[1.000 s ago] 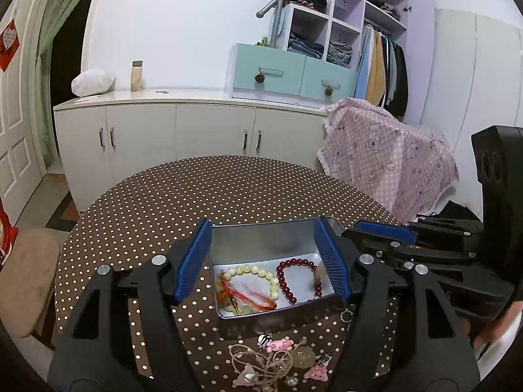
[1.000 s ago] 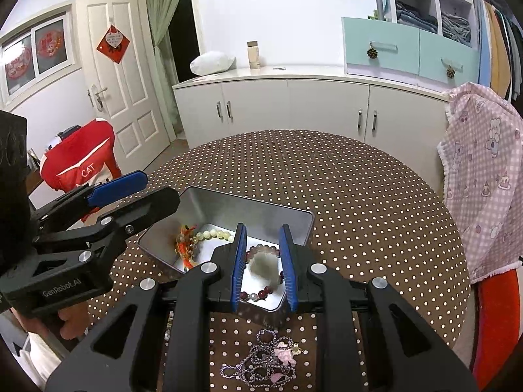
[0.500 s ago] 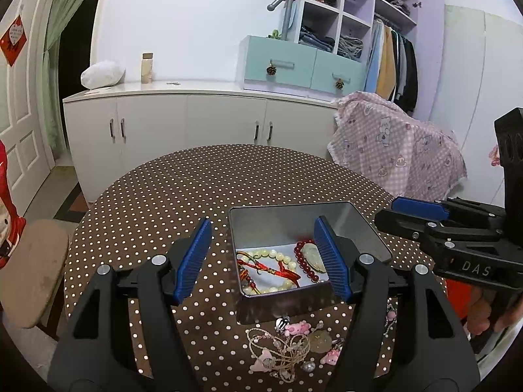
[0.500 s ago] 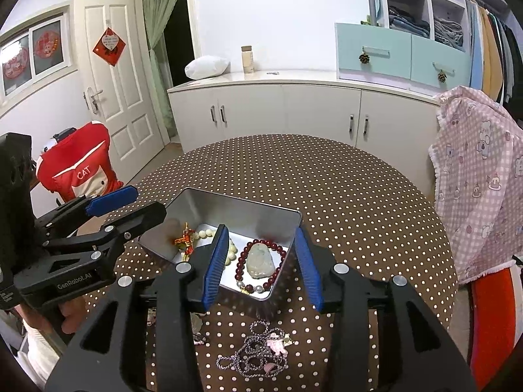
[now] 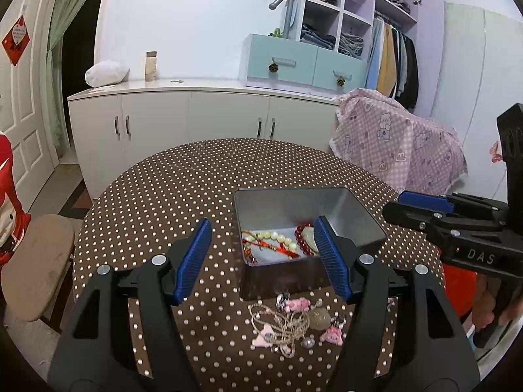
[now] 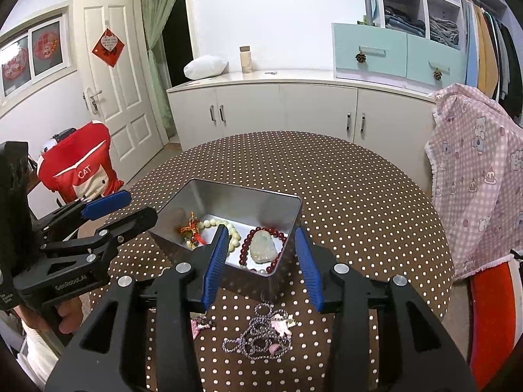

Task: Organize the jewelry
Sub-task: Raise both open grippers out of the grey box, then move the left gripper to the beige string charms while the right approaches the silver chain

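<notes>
Right wrist view shows the right gripper (image 6: 261,261) spread wide and empty above the near edge of the metal tin (image 6: 242,196). The left gripper (image 5: 261,258) hangs released too, holding nothing. Inside the tin lie a cream bead bracelet (image 6: 228,228), a dark red bead bracelet (image 6: 278,258) ringing a pale jade pendant (image 6: 263,248), and a red knotted cord (image 6: 193,230). Part of the sorting looks done; a dark chain necklace (image 6: 261,336) and a tangle of string with pink charms (image 5: 287,323) remain on the dotted tablecloth (image 6: 343,196), just in front of the tin.
</notes>
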`<state>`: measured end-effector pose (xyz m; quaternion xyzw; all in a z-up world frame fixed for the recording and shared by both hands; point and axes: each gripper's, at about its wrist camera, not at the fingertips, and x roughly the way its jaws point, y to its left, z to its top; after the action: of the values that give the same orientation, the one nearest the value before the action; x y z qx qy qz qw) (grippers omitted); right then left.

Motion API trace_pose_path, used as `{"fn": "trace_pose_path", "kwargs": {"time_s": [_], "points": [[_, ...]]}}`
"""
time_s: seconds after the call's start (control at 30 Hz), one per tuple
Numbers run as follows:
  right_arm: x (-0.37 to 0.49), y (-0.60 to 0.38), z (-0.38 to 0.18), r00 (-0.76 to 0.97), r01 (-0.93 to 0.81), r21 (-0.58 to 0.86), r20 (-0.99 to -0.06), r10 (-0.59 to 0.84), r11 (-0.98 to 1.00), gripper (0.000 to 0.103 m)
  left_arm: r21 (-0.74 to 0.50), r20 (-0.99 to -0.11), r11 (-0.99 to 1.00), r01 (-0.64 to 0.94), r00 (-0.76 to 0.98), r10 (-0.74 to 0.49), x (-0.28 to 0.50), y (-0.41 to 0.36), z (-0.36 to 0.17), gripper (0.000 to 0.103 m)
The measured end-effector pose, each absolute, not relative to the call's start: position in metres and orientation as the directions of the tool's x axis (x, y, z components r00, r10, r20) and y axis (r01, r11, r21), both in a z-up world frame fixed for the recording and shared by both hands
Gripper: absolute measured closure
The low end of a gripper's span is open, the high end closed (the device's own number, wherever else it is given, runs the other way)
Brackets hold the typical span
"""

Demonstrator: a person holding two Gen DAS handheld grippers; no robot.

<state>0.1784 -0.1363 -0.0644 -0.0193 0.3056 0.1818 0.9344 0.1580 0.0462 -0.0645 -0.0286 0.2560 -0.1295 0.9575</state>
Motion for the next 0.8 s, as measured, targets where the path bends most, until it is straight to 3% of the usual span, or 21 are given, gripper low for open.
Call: {"fn": "trace_pose_path", "kwargs": {"time_s": [0.4, 0.63, 0.8], "points": [[0.159, -0.132, -0.083, 0.721, -0.356, 0.081, -0.609, 0.329, 0.931, 0.062, -0.078, -0.570, 0.949, 0.307, 0.767, -0.295, 0.127, 0.039, -0.099, 0.039], [0.154, -0.131, -0.096, 0.699, -0.358, 0.098, -0.631, 0.336, 0.929, 0.062, -0.040, -0.613, 0.940, 0.339, 0.735, -0.291, 0.121, 0.029, -0.115, 0.067], [0.154, -0.132, -0.101, 0.689, -0.357, 0.103, -0.642, 0.336, 0.929, 0.062, -0.005, -0.630, 0.936, 0.352, 0.726, -0.277, 0.123, 0.018, -0.121, 0.070]]}}
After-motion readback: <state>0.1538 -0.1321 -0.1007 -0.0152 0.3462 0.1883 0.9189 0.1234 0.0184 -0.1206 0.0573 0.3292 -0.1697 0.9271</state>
